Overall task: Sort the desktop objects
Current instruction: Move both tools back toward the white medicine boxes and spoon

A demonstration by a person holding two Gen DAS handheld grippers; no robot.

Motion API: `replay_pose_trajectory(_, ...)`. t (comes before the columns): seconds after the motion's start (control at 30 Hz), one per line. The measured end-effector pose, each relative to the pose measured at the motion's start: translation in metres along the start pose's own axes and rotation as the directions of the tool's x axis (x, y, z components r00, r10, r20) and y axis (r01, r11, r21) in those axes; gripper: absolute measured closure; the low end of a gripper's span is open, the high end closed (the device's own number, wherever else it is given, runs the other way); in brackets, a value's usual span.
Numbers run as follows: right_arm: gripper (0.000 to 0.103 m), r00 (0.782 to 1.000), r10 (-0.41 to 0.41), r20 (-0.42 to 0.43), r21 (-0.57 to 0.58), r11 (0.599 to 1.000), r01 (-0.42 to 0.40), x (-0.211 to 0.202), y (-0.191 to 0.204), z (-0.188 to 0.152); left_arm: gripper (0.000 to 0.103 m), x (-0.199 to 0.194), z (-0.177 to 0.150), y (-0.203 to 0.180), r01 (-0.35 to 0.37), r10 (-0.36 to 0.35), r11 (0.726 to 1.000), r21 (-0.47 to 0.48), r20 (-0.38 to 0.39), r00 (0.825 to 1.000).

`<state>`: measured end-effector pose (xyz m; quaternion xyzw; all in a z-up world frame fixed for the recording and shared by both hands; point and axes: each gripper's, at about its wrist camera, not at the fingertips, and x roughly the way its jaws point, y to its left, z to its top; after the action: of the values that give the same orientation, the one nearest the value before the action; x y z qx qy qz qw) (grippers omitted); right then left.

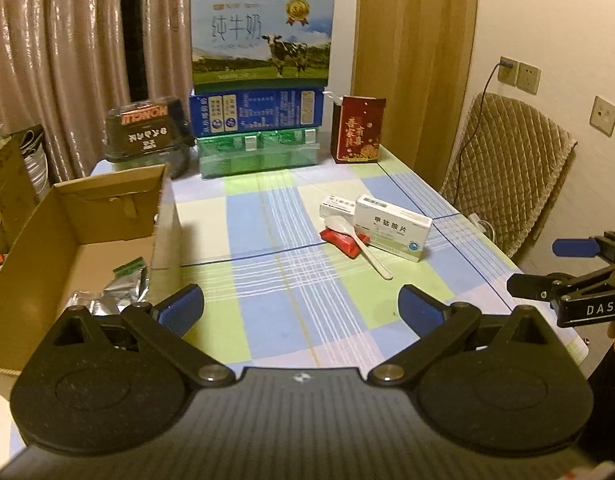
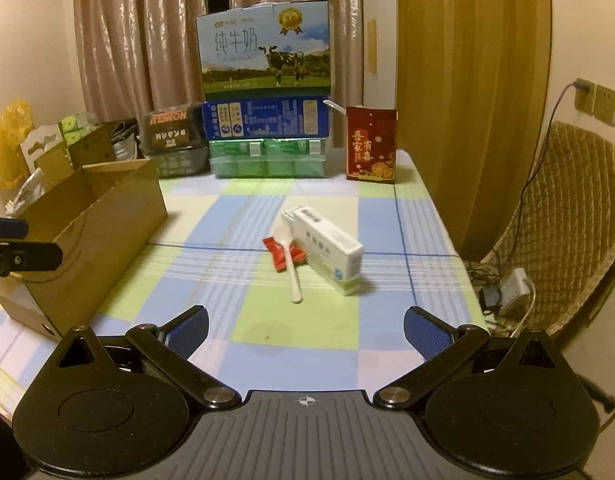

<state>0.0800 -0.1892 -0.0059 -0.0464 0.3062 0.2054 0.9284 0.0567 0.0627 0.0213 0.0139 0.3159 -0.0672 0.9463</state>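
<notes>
A white medicine box (image 1: 393, 226) (image 2: 329, 246) lies mid-table with a smaller white box (image 1: 339, 206) behind it. A white plastic spoon (image 1: 357, 240) (image 2: 292, 264) rests across a red sachet (image 1: 344, 240) (image 2: 283, 258) beside them. An open cardboard box (image 1: 67, 240) (image 2: 95, 216) stands at the table's left and holds foil packets (image 1: 119, 288). My left gripper (image 1: 301, 310) hovers open over the near table, nothing between its fingers. My right gripper (image 2: 305, 330) is open too, short of the spoon. Each gripper shows at the edge of the other's view.
The checked tablecloth (image 1: 267, 220) (image 2: 227, 280) covers the table. At the back stand stacked milk cartons (image 1: 261, 80) (image 2: 267, 92), a red gift bag (image 1: 357, 130) (image 2: 371, 144) and a dark container (image 1: 147, 128). A padded chair (image 1: 507, 176) (image 2: 559, 224) and a power strip (image 2: 515, 292) sit right.
</notes>
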Motion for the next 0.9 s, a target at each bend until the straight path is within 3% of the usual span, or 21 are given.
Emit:
replay_pose_trajectory(0.4,0.002,1.0,-0.014,-0.011,-0.138,0.99,0.012,0.055,-0.025,0.0,0.002,0.067,0.002,-0.024,0.012,-0.011,0.999,0.043,-0.027,1.0)
replay_pose_trajectory(0.63,0.002,1.0,-0.014,-0.013,-0.178,0.984,0.011,0.106,-0.05,0.004,0.003,0.127,0.0,-0.03,0.048,-0.046,0.999,0.023,-0.067,0.997)
replay_pose_trajectory(0.77,0.002,1.0,-0.004,-0.02,-0.188,0.982,0.0,0.132,-0.061,0.009,0.003,0.156,-0.002,-0.033,0.021,-0.015,0.998,0.057,-0.089,0.996)
replay_pose_trajectory(0.9,0.002,0.999,0.025,-0.023,-0.165,0.986,-0.028,0.153,-0.067,0.014,0.003,0.178,0.0,-0.033,0.042,-0.037,0.998,0.047,-0.107,0.994)
